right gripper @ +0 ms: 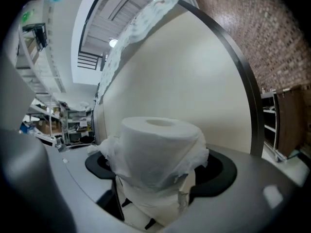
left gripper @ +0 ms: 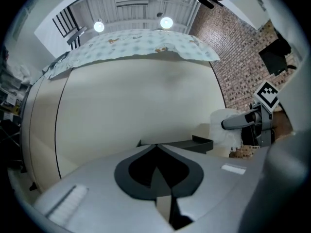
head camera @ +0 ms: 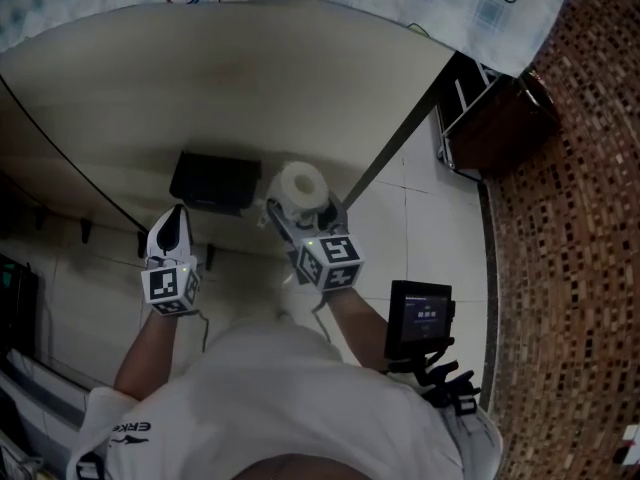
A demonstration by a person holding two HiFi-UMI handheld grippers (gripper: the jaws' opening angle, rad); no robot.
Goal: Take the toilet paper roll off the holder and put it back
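Currently your right gripper (head camera: 303, 210) has its jaws clamped on the toilet paper roll (right gripper: 158, 152). The roll stands hole end up between them, with loose sheets hanging round it. It is off the black holder (head camera: 213, 181), just to the holder's right and close to the beige wall (head camera: 300, 88). Your left gripper (head camera: 177, 218) sits near the holder's left end, jaws pressed together, holding nothing.

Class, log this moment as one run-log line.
right gripper: shut on toilet roll | left gripper: shut, empty | holder: toilet roll off it, alongside
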